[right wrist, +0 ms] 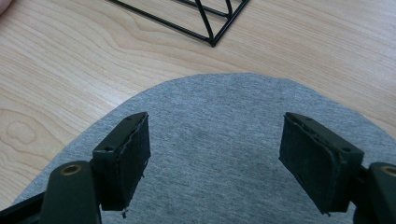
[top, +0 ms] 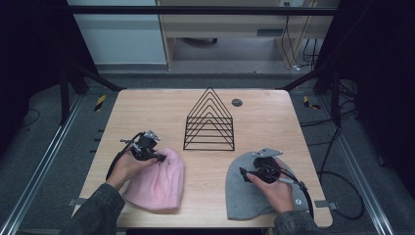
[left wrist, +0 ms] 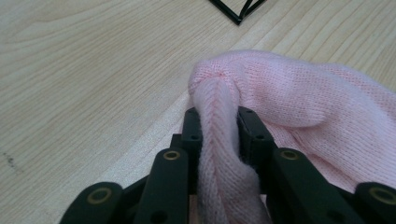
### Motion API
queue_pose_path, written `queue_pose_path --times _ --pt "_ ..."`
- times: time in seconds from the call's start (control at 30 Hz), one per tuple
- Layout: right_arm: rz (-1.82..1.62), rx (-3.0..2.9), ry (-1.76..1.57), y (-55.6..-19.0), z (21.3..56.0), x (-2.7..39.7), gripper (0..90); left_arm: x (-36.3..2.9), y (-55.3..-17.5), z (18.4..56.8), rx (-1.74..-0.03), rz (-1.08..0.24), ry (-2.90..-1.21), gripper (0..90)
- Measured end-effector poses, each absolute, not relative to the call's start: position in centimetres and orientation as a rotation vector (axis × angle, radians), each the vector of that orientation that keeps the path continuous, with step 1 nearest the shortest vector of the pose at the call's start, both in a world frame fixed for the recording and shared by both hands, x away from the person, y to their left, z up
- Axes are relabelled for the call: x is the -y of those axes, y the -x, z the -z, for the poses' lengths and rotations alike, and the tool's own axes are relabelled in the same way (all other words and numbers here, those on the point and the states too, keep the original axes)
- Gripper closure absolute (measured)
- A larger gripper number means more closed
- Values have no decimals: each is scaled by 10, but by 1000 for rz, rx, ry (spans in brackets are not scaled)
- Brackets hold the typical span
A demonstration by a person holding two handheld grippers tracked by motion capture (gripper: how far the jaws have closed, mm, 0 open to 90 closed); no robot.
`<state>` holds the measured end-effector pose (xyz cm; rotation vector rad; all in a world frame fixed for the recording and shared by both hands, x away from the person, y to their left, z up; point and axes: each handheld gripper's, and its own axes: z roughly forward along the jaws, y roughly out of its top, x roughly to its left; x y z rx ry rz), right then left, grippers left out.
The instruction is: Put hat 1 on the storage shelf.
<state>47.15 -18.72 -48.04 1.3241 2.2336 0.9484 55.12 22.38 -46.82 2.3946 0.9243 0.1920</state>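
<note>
pink beanie (top: 157,180) | crown toward wire rack (top: 209,120) | fold pinched, left gripper (top: 155,157)

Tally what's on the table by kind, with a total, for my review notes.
Knit hats: 2, a pink hat and a grey hat
Black wire racks: 1, the triangular rack
Hand-held grippers: 2, the left gripper pinching a fold of the pink hat, the right gripper open over the grey hat
Total: 5
</note>
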Motion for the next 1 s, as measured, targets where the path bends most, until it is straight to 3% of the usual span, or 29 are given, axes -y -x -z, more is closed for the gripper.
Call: queue_pose_path --times 0.4,0.63,1.0 --pt "-1010 -2202 -1301 -468 474 186 292 -227 -505 392 -825 -414 -2256 768" --pt "-1119 -2173 -1215 -464 447 171 326 -227 -485 354 -755 -511 -2199 771" --pt "-1170 -2262 -991 -458 399 118 345 -217 -482 311 -687 -605 -2141 774"
